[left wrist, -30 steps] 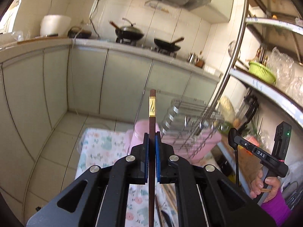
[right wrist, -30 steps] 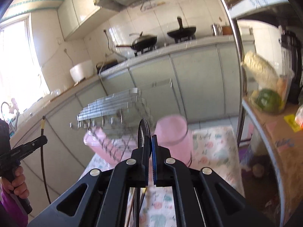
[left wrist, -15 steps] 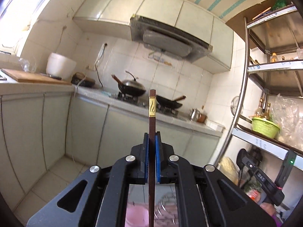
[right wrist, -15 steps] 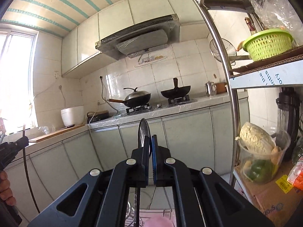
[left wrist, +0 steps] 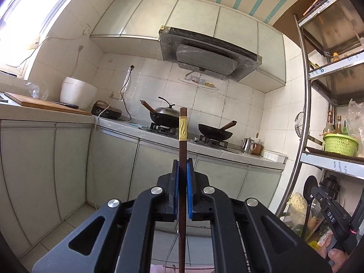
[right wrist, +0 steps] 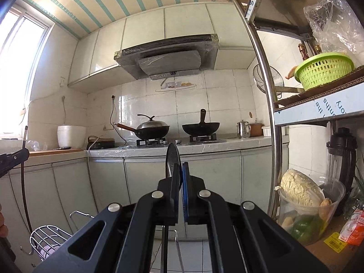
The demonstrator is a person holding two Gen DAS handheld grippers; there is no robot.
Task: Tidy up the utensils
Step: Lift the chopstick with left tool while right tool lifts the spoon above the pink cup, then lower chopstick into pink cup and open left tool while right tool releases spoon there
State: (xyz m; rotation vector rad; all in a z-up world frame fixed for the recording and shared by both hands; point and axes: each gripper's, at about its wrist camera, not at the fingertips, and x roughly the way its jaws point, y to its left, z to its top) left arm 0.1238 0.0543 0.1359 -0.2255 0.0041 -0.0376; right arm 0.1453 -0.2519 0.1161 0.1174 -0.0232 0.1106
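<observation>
The left gripper (left wrist: 182, 188) is clamping its blue pads (left wrist: 174, 191) nearly shut on a dark wooden chopstick (left wrist: 182, 150), which is standing upright between them, its square top end and gold band (left wrist: 183, 129) rising above the fingers and its lower length running down out of view. The right gripper (right wrist: 181, 182) is pinching fully closed on a black spoon (right wrist: 171, 161), seen edge-on, the bowl sticking up above the pads and the thin handle dropping below; in the left wrist view the same spoon (left wrist: 309, 188) is showing at the far right, with part of a hand (left wrist: 334, 253) on the grip beneath it.

Both tools are pointing level across the kitchen towards the stove counter (right wrist: 204, 146), so each utensil is being carried in the air rather than resting anywhere. A wire rack (right wrist: 49, 236) with something pink inside it is peeking in at the lower left of the right wrist view; whether it is the destination I cannot tell.

Judging by this, the task is sitting mid-way: two utensils are picked up, neither is yet put away, and how many others are waiting is not shown.

The chopstick is looking slim, rigid, polished and reddish brown. The spoon is looking matte black, thin-handled and light, likely to swivel in a pinch grip.
</observation>
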